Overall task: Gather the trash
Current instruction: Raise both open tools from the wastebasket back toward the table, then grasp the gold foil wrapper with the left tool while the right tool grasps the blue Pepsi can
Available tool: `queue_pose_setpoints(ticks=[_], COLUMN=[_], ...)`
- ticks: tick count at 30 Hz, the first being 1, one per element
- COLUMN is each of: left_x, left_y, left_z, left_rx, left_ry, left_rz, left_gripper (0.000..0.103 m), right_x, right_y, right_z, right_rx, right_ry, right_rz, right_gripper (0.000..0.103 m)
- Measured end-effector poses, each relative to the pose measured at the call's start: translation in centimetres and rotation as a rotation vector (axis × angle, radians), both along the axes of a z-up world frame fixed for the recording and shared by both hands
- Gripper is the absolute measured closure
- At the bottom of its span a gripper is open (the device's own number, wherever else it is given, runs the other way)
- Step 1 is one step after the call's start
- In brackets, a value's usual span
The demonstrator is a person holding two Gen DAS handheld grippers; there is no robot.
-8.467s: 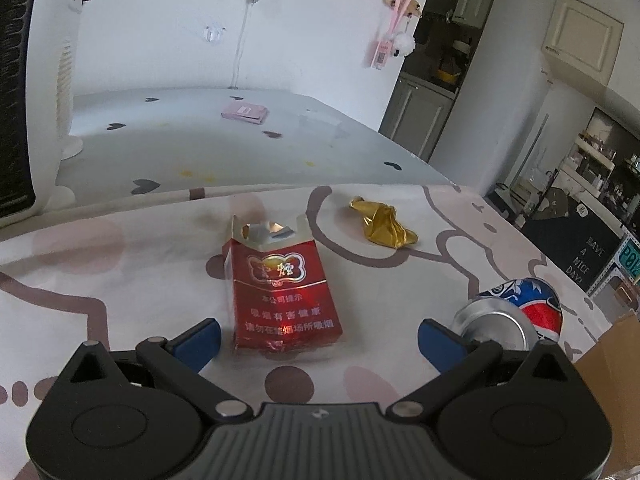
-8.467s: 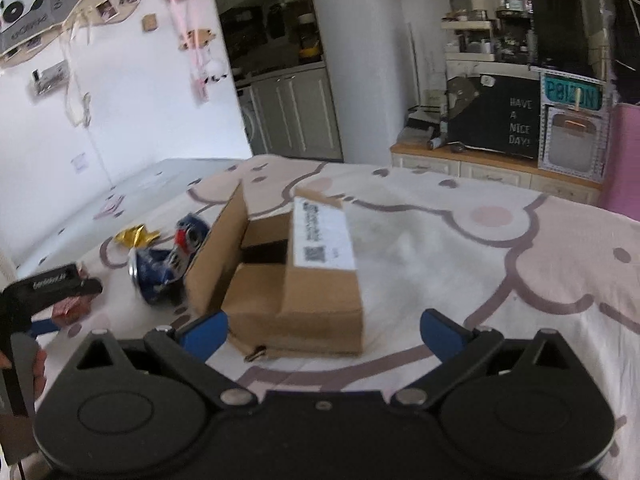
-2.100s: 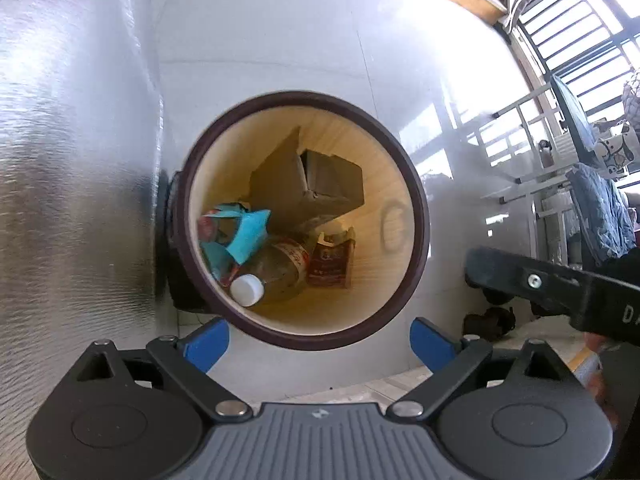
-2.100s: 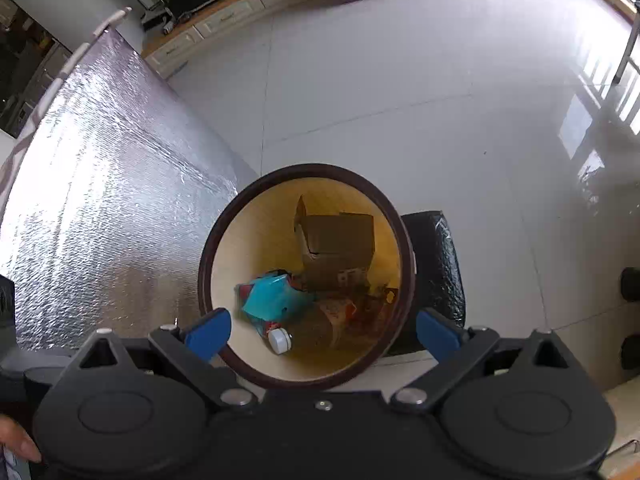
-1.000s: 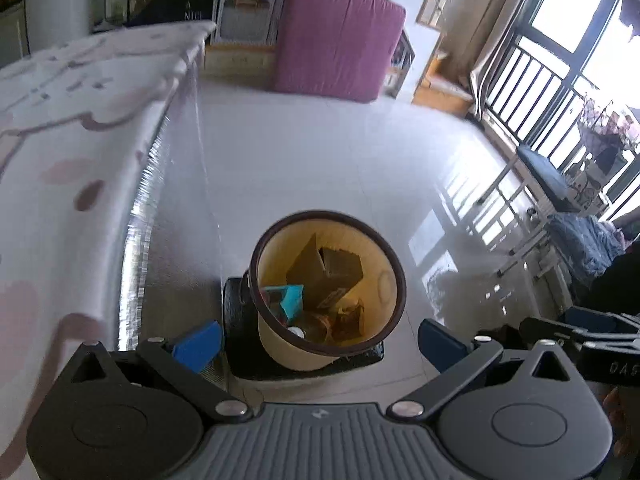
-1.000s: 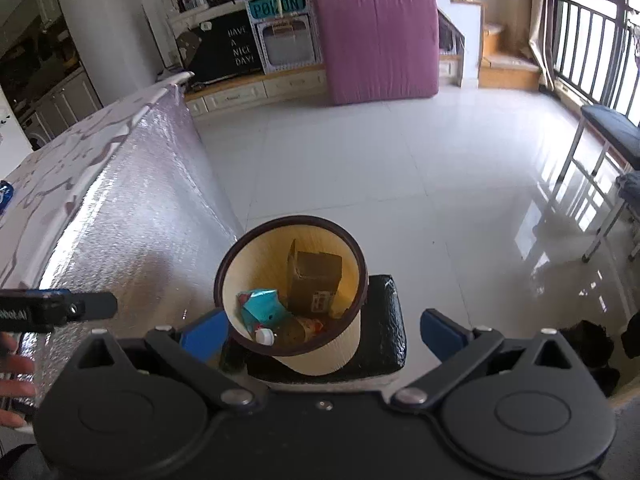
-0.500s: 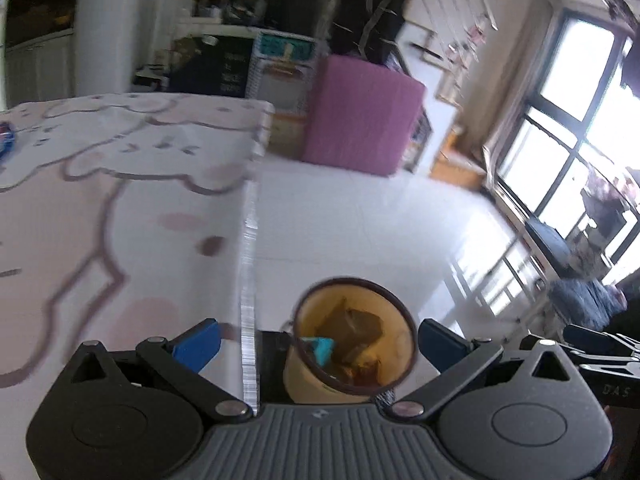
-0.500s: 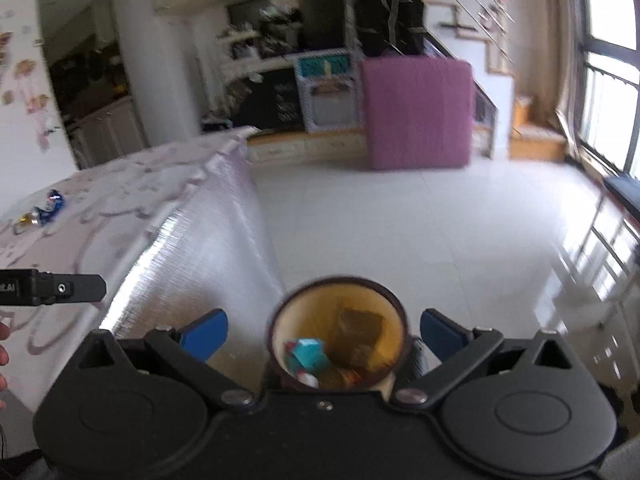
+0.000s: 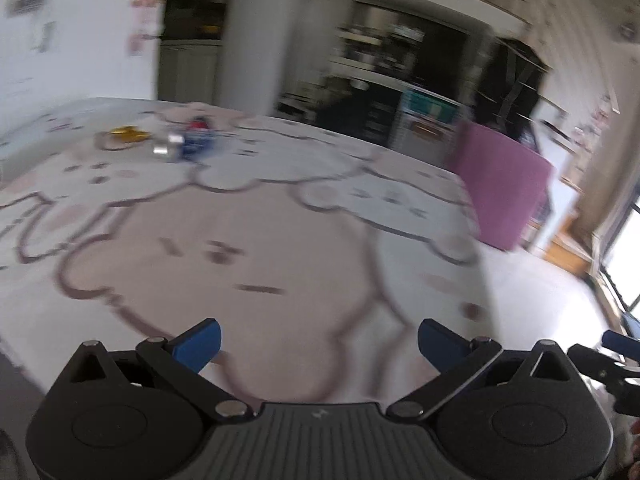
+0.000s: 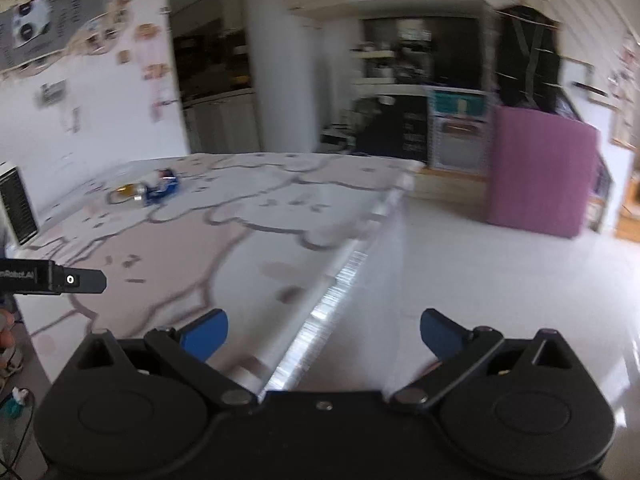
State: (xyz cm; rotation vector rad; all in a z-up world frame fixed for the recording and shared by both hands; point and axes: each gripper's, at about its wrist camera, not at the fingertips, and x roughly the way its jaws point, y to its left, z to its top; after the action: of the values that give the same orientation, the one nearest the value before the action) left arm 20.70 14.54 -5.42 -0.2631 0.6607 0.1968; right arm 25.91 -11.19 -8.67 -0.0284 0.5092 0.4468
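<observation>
A crushed blue drink can (image 9: 188, 142) and a gold wrapper (image 9: 124, 133) lie at the far left of the pink cartoon-print table (image 9: 256, 240). Both also show in the right wrist view, the can (image 10: 160, 190) beside the wrapper (image 10: 126, 191). My left gripper (image 9: 318, 344) is open and empty above the near part of the table. My right gripper (image 10: 324, 334) is open and empty over the table's right edge. The left gripper's side shows in the right wrist view (image 10: 52, 277). The trash bin is out of view. Both views are motion-blurred.
A purple upright cushion (image 10: 536, 172) stands on the white tiled floor (image 10: 500, 280) right of the table. A white pillar (image 9: 256, 36) and dark shelving (image 10: 408, 120) stand behind. A white heater (image 10: 14, 204) stands at the table's left.
Both grippers have swung up and left, away from the trash bin on the floor, and now face the table. The bin has left both views.
</observation>
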Motion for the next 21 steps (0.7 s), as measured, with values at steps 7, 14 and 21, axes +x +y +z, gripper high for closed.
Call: queue_pose_setpoints(ticks=[7,14,21], left_x=[-0.3,1.4,4.2], left_y=[7.2,13.8,19.9], left_z=[0.2,0.2,0.1], left_rx=[0.045,0.093,0.068], left_ry=[-0.019,-0.038,-0.044], left_rz=[0.149,0.276,0.334], left_gripper=[0.0,0.0,0.0], right_x=[2.9,6.4,11.8], right_y=[8.9,17.9,26.1], right_z=[0.9,1.4,1.4], right_rx=[0.008,0.043,0.088], right_ry=[-0.052,-0.114,-0.081], right_rz=[0.145,0.244,0.251], right_gripper=[0.0,0.0,0.0])
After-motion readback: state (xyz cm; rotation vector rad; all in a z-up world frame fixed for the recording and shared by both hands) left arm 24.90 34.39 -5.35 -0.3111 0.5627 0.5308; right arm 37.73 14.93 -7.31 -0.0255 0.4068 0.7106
